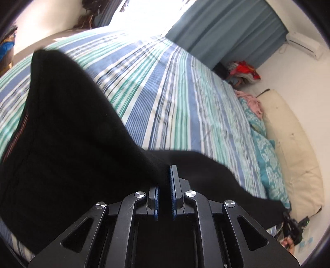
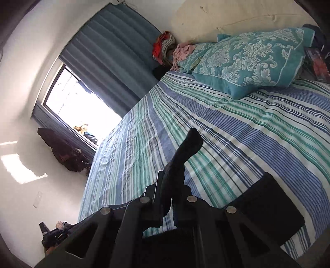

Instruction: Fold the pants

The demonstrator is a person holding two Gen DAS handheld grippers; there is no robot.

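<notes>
- Across the bed [image 1: 185, 86], a sheet striped in blue, teal and white is spread, and black pants [image 1: 68, 144] are lifted above it.
- At the bottom of the left wrist view, the left gripper [image 1: 165, 185] is seen with its blue-padded jaws drawn narrow and pinched on a fold of the black pants; the cloth is draped away to both sides of the jaws, and one part is stretched toward the bed's far left corner.
- At the bottom of the right wrist view, the right gripper [image 2: 171, 193] is seen closed tight on another bunch of the same black fabric [image 2: 183, 156], which is pushed up past the fingertips as a twisted tail above the striped sheet.
- Just beside the right gripper, a flat black panel of the pants [image 2: 270, 206] is seen against the sheet near the bed's near edge.
- At the head of the bed, a teal patterned pillow [image 2: 247, 59] is laid, with a pink cloth [image 2: 183, 51] and a cream headboard [image 2: 226, 18] near it.
- Beyond the bed's far side, a bright window [image 2: 76, 107] is framed by a blue curtain [image 2: 115, 53].
</notes>
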